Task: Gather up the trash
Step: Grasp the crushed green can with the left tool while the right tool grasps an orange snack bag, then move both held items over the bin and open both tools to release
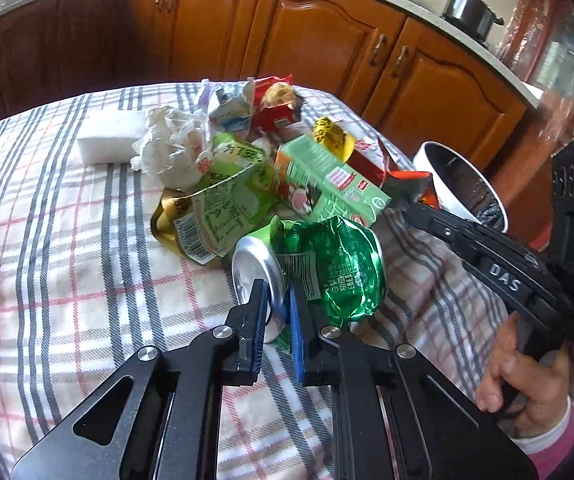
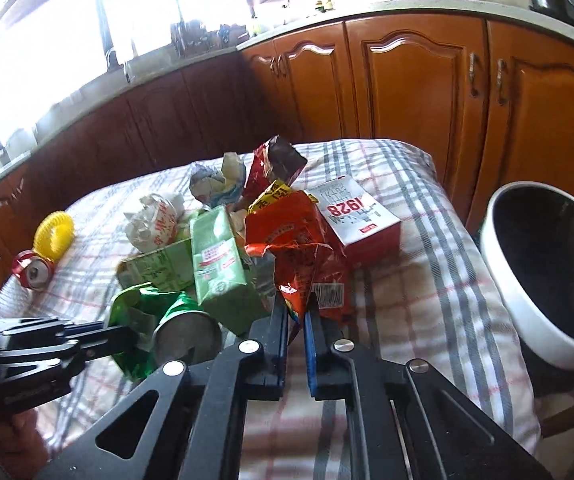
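Note:
A heap of trash lies on a plaid tablecloth (image 1: 67, 240). My left gripper (image 1: 277, 300) is shut on the rim of a crushed green can (image 1: 327, 268), which also shows in the right wrist view (image 2: 175, 320). My right gripper (image 2: 295, 316) is shut on an orange-red snack bag (image 2: 295, 248); in the left wrist view it reaches in from the right (image 1: 403, 200). A green drink carton (image 1: 327, 180) lies in the middle of the heap, also seen in the right wrist view (image 2: 219, 264). A white-rimmed bin (image 2: 547, 272) with a dark inside stands off the table's right edge.
Crumpled tissue (image 1: 171, 148), a white block (image 1: 107, 140), a red-and-white "1928" box (image 2: 355, 216), a red wrapper (image 2: 275, 164), a red can (image 2: 33, 272) and a yellow ring (image 2: 53, 234) lie on the cloth. Wooden cabinets (image 1: 307, 40) run behind.

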The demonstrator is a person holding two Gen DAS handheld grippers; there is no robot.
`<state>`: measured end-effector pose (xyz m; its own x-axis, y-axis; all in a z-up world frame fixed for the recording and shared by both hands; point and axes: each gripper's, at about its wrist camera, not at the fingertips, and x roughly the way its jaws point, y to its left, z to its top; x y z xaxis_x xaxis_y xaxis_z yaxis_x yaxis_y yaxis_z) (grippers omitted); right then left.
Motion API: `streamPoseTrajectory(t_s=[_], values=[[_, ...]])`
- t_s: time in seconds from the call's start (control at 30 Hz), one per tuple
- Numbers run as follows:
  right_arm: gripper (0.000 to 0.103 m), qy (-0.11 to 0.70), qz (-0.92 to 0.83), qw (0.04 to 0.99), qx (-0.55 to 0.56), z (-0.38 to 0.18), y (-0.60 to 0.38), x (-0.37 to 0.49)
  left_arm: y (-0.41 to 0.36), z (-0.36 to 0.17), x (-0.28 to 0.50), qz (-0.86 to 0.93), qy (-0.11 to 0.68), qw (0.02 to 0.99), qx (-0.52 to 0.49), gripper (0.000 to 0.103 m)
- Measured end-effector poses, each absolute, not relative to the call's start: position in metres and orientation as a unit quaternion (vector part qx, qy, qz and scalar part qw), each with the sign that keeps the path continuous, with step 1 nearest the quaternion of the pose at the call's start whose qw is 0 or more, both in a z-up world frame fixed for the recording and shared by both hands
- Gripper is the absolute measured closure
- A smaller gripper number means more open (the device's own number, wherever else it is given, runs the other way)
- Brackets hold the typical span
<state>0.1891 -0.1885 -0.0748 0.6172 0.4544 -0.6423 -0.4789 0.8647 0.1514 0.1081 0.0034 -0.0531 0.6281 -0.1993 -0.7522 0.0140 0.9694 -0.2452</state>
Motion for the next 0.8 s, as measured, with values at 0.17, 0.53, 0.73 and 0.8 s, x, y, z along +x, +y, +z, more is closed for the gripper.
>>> streamPoseTrajectory(t_s=[0.17, 0.53, 0.73, 0.8], values=[[0.096, 0.348, 0.257, 0.901, 0.021, -0.065, -0.214, 0.172, -0.01, -0.042, 0.1, -0.084, 0.414, 0.901, -0.099, 0.094], [0.096, 0.336, 0.221, 0.913, 0.075, -0.051, -0.269, 0.15, -0.052, -0.015, 0.096, -0.141, 0.388, 0.907, -0.077, 0.094], [0.096, 0.33, 0.198, 0.918, 0.091, -0.047, -0.296, 0.148, -0.073, -0.011, 0.103, -0.158, 0.381, 0.908, -0.067, 0.094], [0.096, 0.328, 0.192, 0.92, 0.097, -0.046, -0.305, 0.148, -0.083, -0.009, 0.107, -0.165, 0.378, 0.909, -0.061, 0.094]])
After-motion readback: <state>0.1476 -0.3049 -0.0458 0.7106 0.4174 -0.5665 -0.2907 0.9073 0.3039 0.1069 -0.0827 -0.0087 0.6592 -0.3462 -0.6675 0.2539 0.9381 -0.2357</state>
